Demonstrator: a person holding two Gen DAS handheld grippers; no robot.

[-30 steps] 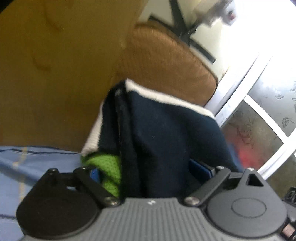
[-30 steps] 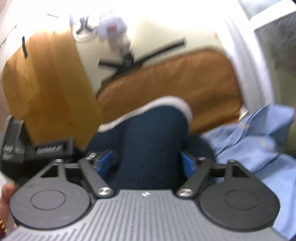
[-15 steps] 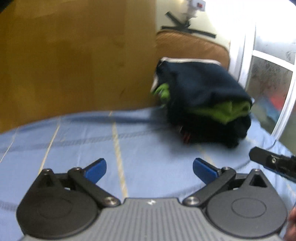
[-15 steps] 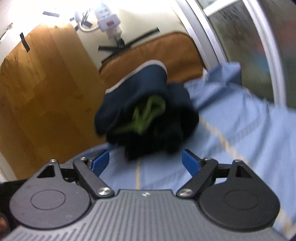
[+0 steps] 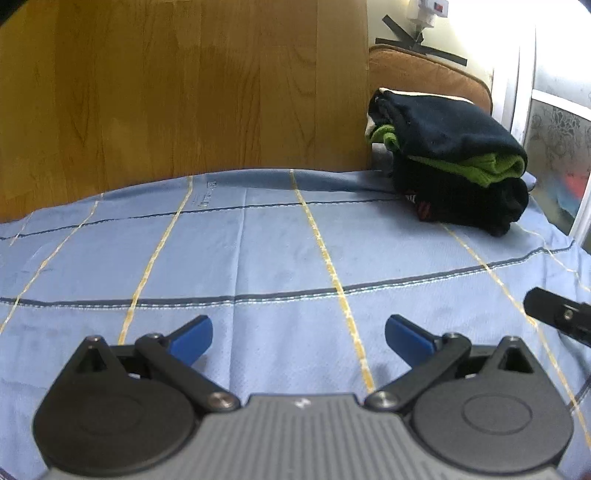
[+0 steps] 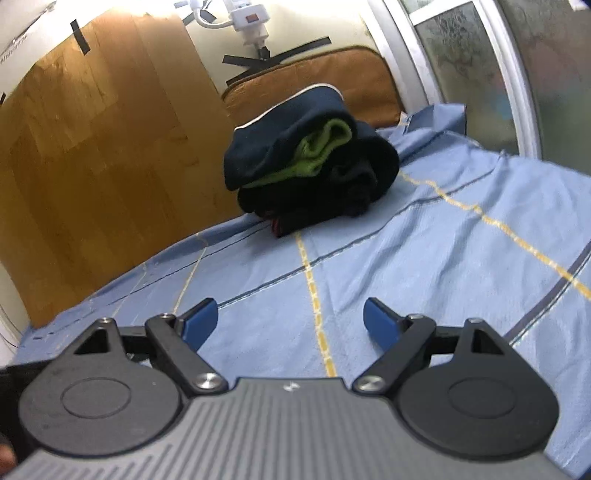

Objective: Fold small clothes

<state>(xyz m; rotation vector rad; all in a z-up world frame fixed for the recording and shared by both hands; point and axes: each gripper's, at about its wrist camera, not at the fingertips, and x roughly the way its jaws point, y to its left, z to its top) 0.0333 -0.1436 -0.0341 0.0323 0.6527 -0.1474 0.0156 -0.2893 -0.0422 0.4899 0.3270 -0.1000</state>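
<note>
Blue cloth (image 5: 258, 240), one stack (image 5: 454, 162), two empty claws (image 5: 298, 336)

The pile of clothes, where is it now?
The pile of clothes sits at the far right of the blue cloth, beside the wooden panel, against the brown cushion.

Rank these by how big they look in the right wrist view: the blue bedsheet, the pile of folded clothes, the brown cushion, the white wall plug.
1. blue bedsheet
2. pile of folded clothes
3. brown cushion, partly hidden behind the pile, so unsure
4. white wall plug
</note>
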